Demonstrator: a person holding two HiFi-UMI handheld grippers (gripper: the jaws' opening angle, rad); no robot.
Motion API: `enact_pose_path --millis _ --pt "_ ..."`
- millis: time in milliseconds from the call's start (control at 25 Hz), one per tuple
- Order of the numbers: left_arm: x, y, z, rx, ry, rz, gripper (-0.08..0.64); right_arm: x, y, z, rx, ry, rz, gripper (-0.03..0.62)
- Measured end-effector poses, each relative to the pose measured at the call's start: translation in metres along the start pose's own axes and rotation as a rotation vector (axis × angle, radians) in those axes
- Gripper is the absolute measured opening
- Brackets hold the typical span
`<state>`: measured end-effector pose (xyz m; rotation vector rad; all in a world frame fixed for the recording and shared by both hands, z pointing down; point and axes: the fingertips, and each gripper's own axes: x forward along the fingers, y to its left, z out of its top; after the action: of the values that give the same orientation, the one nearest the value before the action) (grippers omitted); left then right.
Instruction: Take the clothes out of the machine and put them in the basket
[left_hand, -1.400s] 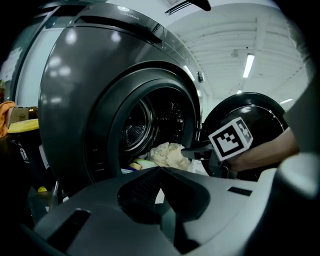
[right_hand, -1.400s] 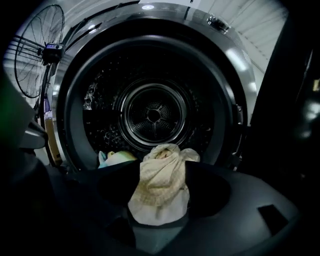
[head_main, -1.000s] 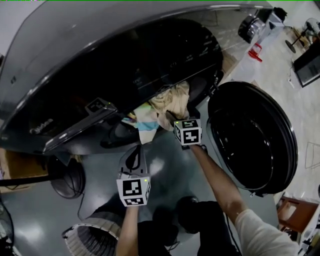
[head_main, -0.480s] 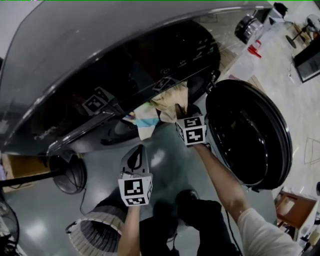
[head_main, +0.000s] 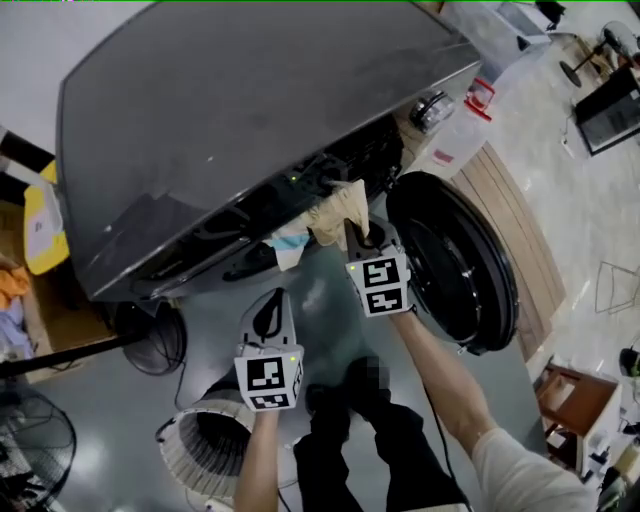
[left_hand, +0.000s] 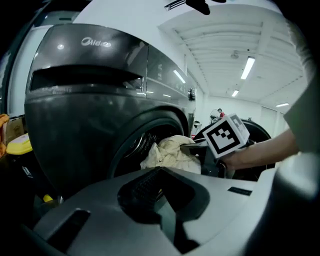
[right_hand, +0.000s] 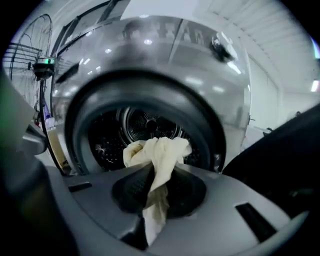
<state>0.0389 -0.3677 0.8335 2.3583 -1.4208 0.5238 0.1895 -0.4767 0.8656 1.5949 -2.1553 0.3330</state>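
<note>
Right tool (right_hand: 151, 186) pinches a crumpled cream cloth (right_hand: 159, 149) at the mouth of the round, perforated drum (right_hand: 145, 122). Left tool (left_hand: 156, 181) is narrow and empty. The ribbed basket (head_main: 185, 440) looks unfilled, perhaps.

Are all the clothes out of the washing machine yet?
Not yet. The door is open. The right gripper is shut on a cream cloth at the mouth of the drum. A pale blue cloth lies there too, and both must go into the basket. The left gripper holds nothing.
</note>
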Motion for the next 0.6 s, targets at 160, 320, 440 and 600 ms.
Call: enact_pose_path --millis 160,320,440,600 --pt "-0.025 -0.012 0.044 -0.014 -0.008 0.009 0.017 -0.048 -0.002 0.035 -0.012 0.000 0.000 0.057" --pt "-0.045 -0.030 0.091 -0.010 -0.018 0.009 0.017 -0.096 -0.010 0.067 -0.032 -0.001 0.007 0.057" --pt "-0.062 -0.039 0.124 -0.006 -0.026 0.016 0.017 -0.131 -0.013 0.088 -0.048 0.008 0.015 0.057" --pt "-0.088 -0.042 0.159 -0.024 -0.033 0.050 0.017 -0.177 -0.014 0.123 -0.075 -0.008 0.033 0.055"
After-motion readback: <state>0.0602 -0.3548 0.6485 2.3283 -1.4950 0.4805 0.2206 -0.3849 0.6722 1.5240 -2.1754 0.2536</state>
